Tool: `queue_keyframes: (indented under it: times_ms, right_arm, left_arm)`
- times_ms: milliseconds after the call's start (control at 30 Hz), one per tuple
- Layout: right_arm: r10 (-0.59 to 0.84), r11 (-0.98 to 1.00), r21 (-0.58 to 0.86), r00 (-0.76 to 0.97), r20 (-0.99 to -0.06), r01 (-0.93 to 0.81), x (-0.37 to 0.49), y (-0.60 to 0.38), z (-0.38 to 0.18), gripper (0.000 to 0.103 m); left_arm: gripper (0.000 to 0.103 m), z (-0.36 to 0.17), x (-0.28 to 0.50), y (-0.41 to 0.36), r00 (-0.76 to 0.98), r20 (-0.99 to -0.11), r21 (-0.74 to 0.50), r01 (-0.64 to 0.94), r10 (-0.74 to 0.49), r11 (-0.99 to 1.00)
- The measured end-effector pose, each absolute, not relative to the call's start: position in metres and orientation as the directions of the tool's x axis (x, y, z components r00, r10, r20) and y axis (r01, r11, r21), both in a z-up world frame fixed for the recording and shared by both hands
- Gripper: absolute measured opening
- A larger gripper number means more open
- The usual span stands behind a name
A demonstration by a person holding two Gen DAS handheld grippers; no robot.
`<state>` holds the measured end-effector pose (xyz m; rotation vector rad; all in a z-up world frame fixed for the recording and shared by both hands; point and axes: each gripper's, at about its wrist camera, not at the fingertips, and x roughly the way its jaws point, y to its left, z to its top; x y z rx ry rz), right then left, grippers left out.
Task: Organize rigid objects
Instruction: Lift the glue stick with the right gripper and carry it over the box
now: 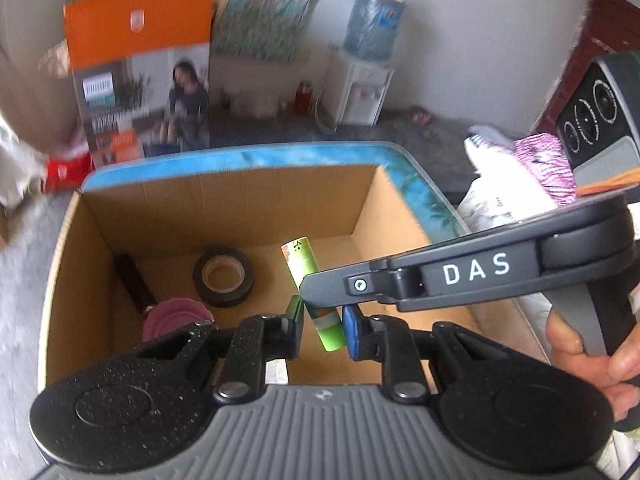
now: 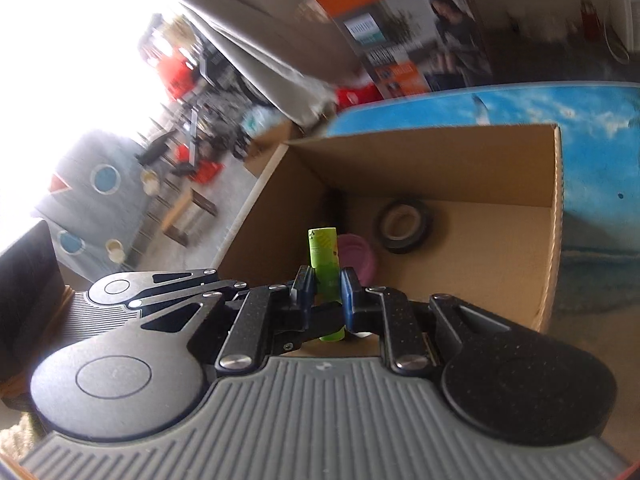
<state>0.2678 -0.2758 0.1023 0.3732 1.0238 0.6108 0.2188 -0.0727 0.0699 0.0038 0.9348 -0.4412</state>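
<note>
A green tube [image 1: 316, 296] hangs over the open cardboard box [image 1: 224, 204]. In the left wrist view it stands between my left gripper's [image 1: 322, 326] pads, and the right gripper's finger [image 1: 360, 284] crosses it from the right. In the right wrist view my right gripper [image 2: 326, 294] is shut on the green tube [image 2: 324, 258], above the box [image 2: 480, 152]. Whether the left pads press the tube I cannot tell. In the box lie a black tape roll [image 1: 223, 276], a pink round lid [image 1: 176, 316] and a dark stick [image 1: 132, 280].
The box stands on a blue patterned table [image 1: 424, 196]. An orange printed carton [image 1: 140, 72] stands behind it, a water dispenser [image 1: 360, 84] by the far wall. Bags and cloth [image 1: 516, 176] lie to the right. A rug with round marks [image 2: 92, 196] lies at left.
</note>
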Motion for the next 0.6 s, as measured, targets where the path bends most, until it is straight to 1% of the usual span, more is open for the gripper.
queue_keyframes:
  times_ms: [200, 467, 500, 533, 600]
  right_arm:
    - [0.583, 0.812, 0.527, 0.301, -0.755, -0.250, 0.326, -0.266, 0.070, 0.014]
    - [0.493, 0.866, 0.436, 0.279, -0.824, -0.243, 0.373, -0.254, 0.054, 0.015]
    - [0.489, 0.869, 0.434, 0.279, -0.826, -0.236, 0.378, -0.254, 0.051, 0.015]
    - [0.487, 0.871, 0.433, 0.280, -0.828, -0.234, 0.379, -0.256, 0.049, 0.015]
    - [0.488, 0.870, 0.436, 0.281, -0.827, -0.229, 0.381, -0.258, 0.044, 0.016]
  left_arm:
    - [0.021, 0.042, 0.273, -0.072, 0.417, -0.830, -0.249, 0.317, -0.370, 0.915]
    - [0.020, 0.024, 0.309, -0.080, 0.373, -0.854, -0.280, 0.258, -0.363, 0.925]
    - [0.021, 0.022, 0.313, -0.080, 0.369, -0.854, -0.285, 0.256, -0.366, 0.924]
    - [0.024, 0.020, 0.316, -0.081, 0.363, -0.855, -0.292, 0.253, -0.370, 0.923]
    - [0.027, 0.018, 0.317, -0.081, 0.364, -0.857, -0.288, 0.250, -0.365, 0.924]
